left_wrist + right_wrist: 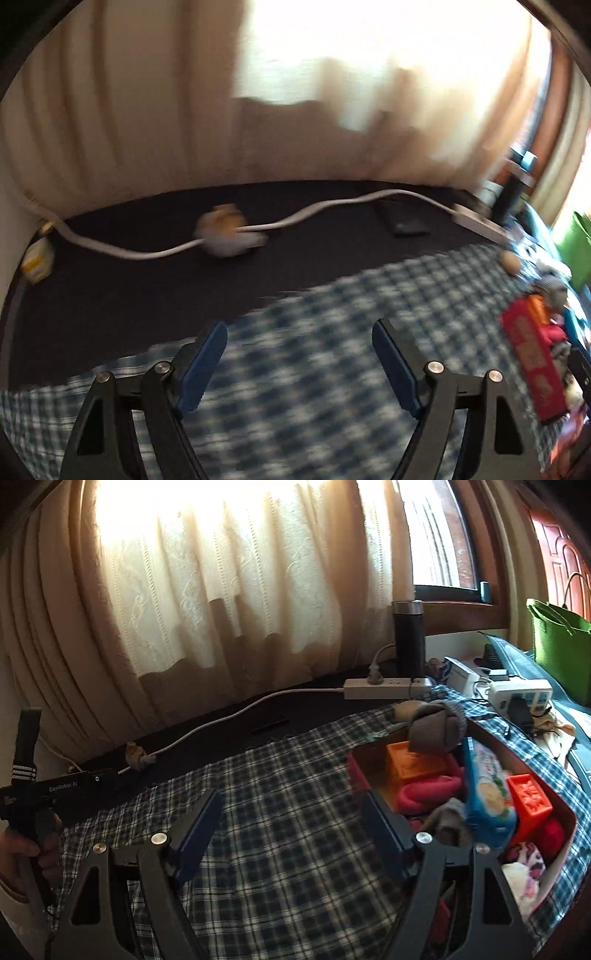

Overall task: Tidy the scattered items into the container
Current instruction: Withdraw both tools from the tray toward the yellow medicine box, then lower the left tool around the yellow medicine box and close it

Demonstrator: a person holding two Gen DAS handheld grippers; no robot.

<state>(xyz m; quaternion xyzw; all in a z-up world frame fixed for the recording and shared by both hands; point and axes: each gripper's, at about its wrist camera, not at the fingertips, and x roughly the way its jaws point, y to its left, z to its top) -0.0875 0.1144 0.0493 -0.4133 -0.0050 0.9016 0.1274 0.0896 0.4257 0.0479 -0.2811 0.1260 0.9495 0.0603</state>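
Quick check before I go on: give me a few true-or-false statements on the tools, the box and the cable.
1. Both tools are open and empty. True: left tool, right tool.
2. The box is empty. False: it holds blocks, a blue packet and socks.
3. The white cable runs to a power strip. True.
4. The cloth is plain red. False: it is blue-and-white checked.
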